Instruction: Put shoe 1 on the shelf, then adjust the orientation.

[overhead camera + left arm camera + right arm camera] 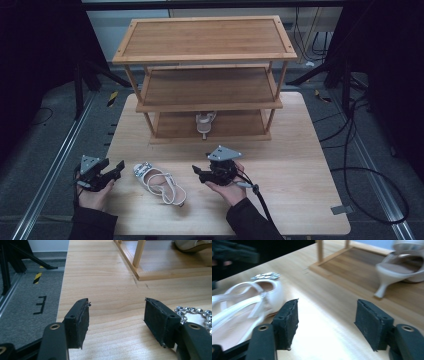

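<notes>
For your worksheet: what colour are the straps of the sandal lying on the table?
White, on the sandal; the high view shows it best, between the two claws.

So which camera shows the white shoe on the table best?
The high view: the whole sandal lies between the left tongs and right tongs. The right gripper view shows most of it, blurred; the left gripper view catches just its jewelled toe.

A white strappy sandal (160, 182) with a silvery jewelled toe lies on the pale wood table (300, 175), its white mate (205, 121) sits in the honey-brown shelf rack (205, 40), and both grippers are black.
</notes>
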`<state>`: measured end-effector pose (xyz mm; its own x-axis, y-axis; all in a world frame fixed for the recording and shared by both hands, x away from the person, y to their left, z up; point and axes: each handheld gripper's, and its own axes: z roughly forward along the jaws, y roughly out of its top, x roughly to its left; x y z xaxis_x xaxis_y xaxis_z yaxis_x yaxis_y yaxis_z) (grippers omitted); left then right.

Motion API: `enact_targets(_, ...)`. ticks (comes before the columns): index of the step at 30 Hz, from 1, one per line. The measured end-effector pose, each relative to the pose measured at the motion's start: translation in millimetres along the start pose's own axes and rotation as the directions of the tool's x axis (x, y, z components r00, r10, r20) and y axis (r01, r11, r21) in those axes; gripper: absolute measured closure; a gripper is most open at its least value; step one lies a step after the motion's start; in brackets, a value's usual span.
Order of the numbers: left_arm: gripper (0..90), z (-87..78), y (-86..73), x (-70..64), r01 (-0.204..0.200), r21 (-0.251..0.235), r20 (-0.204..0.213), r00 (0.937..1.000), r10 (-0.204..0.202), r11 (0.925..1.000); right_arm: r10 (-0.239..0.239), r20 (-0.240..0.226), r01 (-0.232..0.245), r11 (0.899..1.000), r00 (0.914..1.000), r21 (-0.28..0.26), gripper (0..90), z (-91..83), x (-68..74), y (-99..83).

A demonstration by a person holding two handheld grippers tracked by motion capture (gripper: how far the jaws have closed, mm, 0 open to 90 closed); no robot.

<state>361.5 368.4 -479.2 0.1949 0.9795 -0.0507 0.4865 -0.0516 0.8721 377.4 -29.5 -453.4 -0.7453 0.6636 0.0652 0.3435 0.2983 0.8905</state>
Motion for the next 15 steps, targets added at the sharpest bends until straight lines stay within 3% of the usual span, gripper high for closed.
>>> enact_targets(3,35.0,0.3,-0.4,-0.5,-0.004,0.004,-0.003,1.0,0.004,1.0,-0.011,-0.017,0.011,1.0,0.9998,0.0,29.2,-3.0,7.2,0.1)
enact_targets(8,34.4,-1.4,0.0,2.0,0.017,-0.008,-0.013,0.9998,-0.018,0.9998,-0.015,-0.112,0.014,1.0,0.9936,-0.009,20.1,-10.2,36.2,-0.4)
enact_targets(10,34.4,-1.6,0.3,2.6,0.017,-0.009,-0.016,0.9997,-0.017,0.9998,-0.016,-0.126,0.015,1.0,0.9919,-0.01,18.5,-10.4,42.1,-1.2)
enact_targets(11,34.3,-1.5,0.6,3.0,0.018,-0.011,-0.02,0.9996,-0.019,0.9998,-0.029,-0.163,0.029,1.0,0.9862,-0.002,15.5,-9.1,53.3,-2.5)
enact_targets(13,34.3,-1.6,0.8,3.7,0.023,-0.014,-0.02,0.9995,-0.024,0.9996,-0.037,-0.175,0.038,0.999,0.9838,0.001,14.3,-7.4,58.8,-3.2)
enact_targets(15,33.9,-3.2,0.8,4.8,0.028,-0.015,-0.024,0.9993,-0.028,0.9995,-0.05,-0.204,0.052,0.999,0.9776,0.006,12.5,-0.6,73.4,-6.8)
